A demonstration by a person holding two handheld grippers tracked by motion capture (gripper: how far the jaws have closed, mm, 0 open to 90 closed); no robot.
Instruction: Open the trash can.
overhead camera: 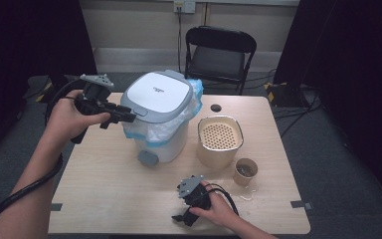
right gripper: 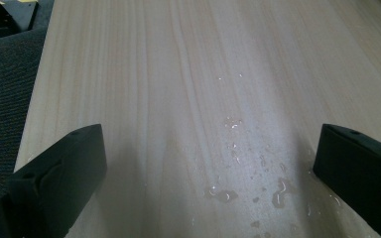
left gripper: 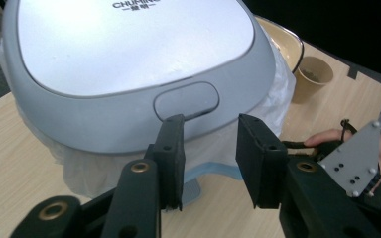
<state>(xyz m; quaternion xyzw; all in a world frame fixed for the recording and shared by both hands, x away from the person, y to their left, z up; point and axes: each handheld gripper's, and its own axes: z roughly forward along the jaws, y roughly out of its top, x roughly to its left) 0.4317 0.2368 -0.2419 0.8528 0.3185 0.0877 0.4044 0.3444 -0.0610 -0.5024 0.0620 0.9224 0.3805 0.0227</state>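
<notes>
My left gripper point(overhead camera: 113, 117), jaws parted with nothing between them, hovers at the bin point(overhead camera: 159, 117) lid's front button point(left gripper: 186, 100), which I judge I must press next, while my right gripper point(overhead camera: 183, 215) rests wide open nearer me.

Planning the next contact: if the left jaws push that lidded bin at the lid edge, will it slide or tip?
The bin looks tall for its base, so a high push likely tips it. Its smooth silver lid may let jaws slip. The loose bag liner will probably crumple.
</notes>
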